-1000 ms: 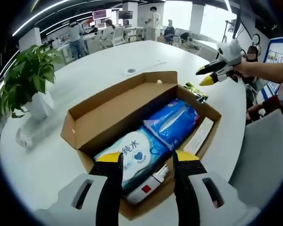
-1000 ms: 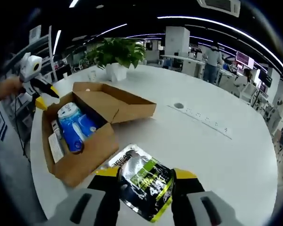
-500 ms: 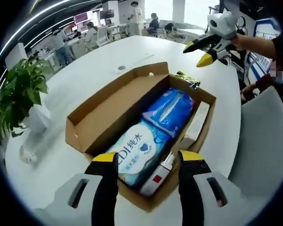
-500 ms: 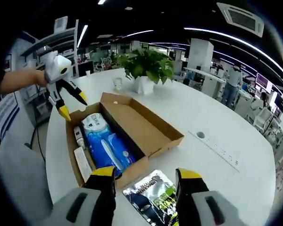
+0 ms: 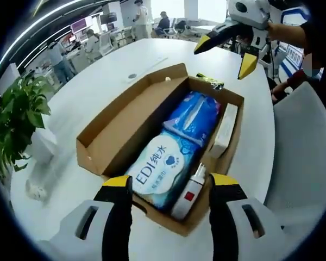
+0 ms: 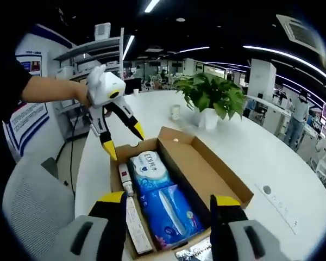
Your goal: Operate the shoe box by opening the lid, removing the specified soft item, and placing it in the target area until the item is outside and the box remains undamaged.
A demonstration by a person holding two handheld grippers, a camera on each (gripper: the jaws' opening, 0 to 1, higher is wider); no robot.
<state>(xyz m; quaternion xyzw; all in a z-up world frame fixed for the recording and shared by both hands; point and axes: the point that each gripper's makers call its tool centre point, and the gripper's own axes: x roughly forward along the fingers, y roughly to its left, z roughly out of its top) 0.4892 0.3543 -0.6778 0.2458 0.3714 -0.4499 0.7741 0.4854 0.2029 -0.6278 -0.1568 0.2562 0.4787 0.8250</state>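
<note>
On the white surface [image 5: 98, 87] in the left gripper view, the open shoe box [image 5: 111, 142] lies just beyond the left gripper [image 5: 171, 185], whose yellow-tipped jaws stand spread and empty at its near end. Inside sit a white wipes pack [image 5: 162, 175] nearest, a blue wipes pack [image 5: 194, 117] beyond it, a small spray bottle [image 5: 189, 191] and a long white carton [image 5: 224, 129] along the right wall. A dark foil pouch [image 5: 209, 82] peeks past the far end wall, mostly hidden by it. The right gripper [image 5: 224, 51] hangs spread above that far end, held by a person's hand. A potted plant [image 5: 16, 122] stands at the left, and a grey chair [image 5: 304, 157] at the right. Compared with a second ago, the right gripper is higher and nearer the box's far end, and the box's near end lies closer between the jaws.

In the right gripper view, the right gripper [image 6: 171, 202] is spread and empty over the box [image 6: 220, 182], now seen from its other end. The left gripper [image 6: 122, 141] hovers spread over the far end. The pouch [image 6: 198, 252], which sat between the jaws a second ago, now lies released at the bottom edge, cut off. The plant [image 6: 212, 98] stands behind.
</note>
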